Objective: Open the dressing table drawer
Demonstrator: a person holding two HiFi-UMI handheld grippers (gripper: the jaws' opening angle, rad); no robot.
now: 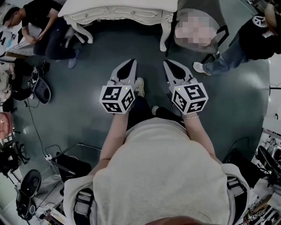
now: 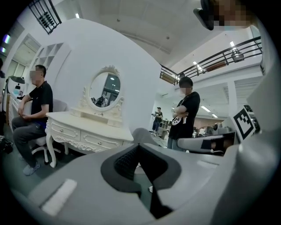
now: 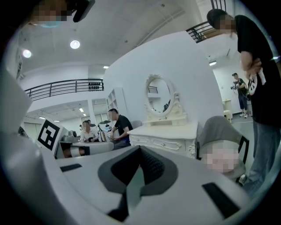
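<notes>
Head view: dressing table (image 1: 118,13) well ahead, its drawers (image 2: 99,141) closed.
Left gripper (image 1: 130,62) and right gripper (image 1: 169,63) side by side, both clenched on nothing.

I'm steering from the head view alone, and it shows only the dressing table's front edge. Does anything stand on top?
Observer: Yes. The left gripper view shows an oval mirror in a carved frame, standing at the back of the dressing table.
Operator: What do I grab on the drawers?
Observer: Each drawer front seen there carries one small round knob, and both fronts sit shut.
Operator: Are the tongs free?
Observer: Both gripper views show the left tongs and right tongs shut, with nothing between the pads.
</notes>
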